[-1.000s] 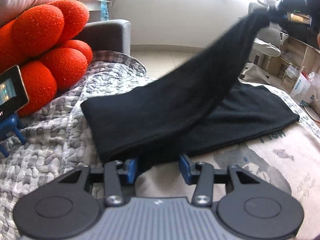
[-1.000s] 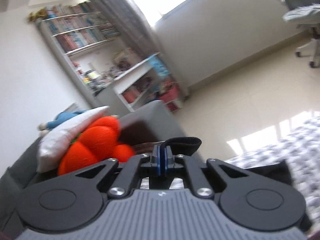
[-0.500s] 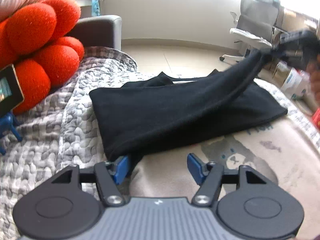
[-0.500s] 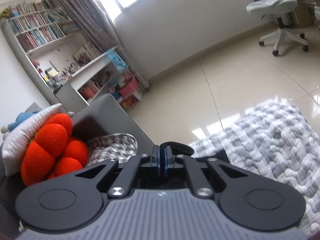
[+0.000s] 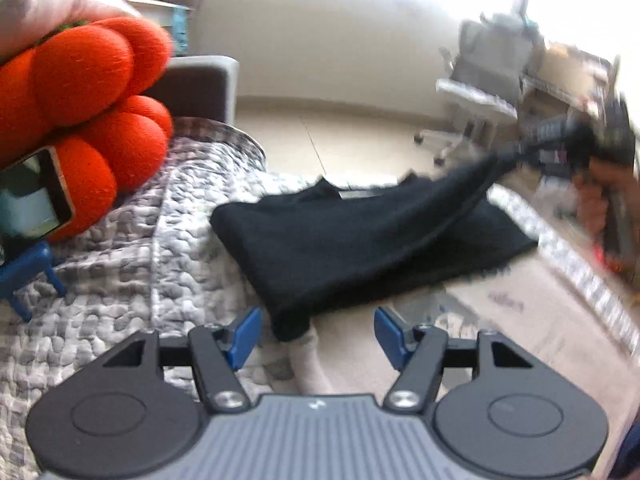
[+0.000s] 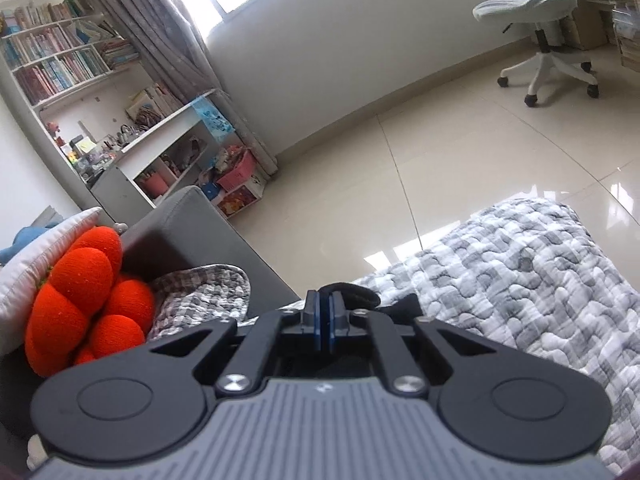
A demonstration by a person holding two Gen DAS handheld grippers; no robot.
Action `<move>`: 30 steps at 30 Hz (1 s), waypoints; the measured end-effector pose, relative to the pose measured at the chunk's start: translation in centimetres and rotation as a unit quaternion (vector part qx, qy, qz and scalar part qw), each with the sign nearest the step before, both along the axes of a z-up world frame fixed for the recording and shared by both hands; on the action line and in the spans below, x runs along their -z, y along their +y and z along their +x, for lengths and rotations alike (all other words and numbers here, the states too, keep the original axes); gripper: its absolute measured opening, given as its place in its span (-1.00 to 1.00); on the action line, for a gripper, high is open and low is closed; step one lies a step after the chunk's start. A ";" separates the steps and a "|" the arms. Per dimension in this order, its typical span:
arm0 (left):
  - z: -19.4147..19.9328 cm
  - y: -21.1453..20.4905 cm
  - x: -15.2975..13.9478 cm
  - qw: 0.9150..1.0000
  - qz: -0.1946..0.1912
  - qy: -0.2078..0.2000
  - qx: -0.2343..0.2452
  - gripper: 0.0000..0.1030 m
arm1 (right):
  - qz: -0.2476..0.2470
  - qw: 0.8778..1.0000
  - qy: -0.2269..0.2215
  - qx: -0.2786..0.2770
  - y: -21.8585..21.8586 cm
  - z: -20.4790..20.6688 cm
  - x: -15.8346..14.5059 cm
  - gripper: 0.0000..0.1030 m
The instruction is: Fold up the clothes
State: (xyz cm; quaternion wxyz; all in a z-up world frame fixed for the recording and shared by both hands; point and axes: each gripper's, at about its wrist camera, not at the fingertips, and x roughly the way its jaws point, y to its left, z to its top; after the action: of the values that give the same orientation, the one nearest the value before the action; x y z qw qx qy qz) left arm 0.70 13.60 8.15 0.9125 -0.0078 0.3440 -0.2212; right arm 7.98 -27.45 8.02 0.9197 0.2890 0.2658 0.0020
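While the right gripper (image 6: 322, 322) pinches a black edge of the garment between jaws pressed almost together, the left gripper (image 5: 316, 334) hangs with its blue pads (image 5: 244, 334) spread wide and nothing clamped between them. The black garment (image 5: 360, 248) lies across the middle of a sofa covered by a grey-and-white quilted blanket (image 5: 132, 264), its near corner just ahead of the left gripper's open jaws. One layer is lifted off the rest and stretches taut toward the sofa's right edge, where the left wrist view shows the right gripper (image 5: 576, 148), blurred, with a hand (image 5: 612, 184) behind it. A beige printed cloth (image 5: 520, 320) covers the sofa's near right part, under the garment's near edge. At the sofa's left end an orange knot cushion (image 5: 92, 108) rests against the grey armrest (image 6: 192, 236). Beyond lie a tiled floor (image 6: 440, 152), a bookshelf (image 6: 64, 68) and a white office chair (image 6: 536, 20).
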 end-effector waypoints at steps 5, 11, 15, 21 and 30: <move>1.9 0.3 0.7 0.998 -0.025 0.025 -0.059 0.24 | -0.009 1.000 0.008 0.000 -0.1 0.0 0.2 -0.87; 5.6 2.1 2.9 0.979 -0.120 0.091 -0.141 0.11 | -0.032 0.998 0.044 -0.012 -0.6 0.1 1.5 -0.87; 6.4 1.8 4.0 0.974 -0.112 0.114 -0.159 -0.20 | -0.064 0.995 0.079 -0.023 -0.6 0.2 2.7 -0.87; 6.4 1.1 4.2 0.977 -0.089 0.112 -0.156 -0.33 | -0.109 0.986 0.117 -0.046 -0.1 0.0 3.2 -0.85; 6.6 1.6 4.3 0.975 -0.102 0.123 -0.156 -0.33 | -0.104 0.989 0.095 -0.035 0.1 -2.0 1.2 -0.64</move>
State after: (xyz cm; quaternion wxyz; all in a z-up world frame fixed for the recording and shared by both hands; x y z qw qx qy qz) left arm 7.28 15.18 3.82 0.8810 -0.1818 0.4235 -0.1071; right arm 5.99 -27.30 6.85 0.9148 0.1814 0.3603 -0.0207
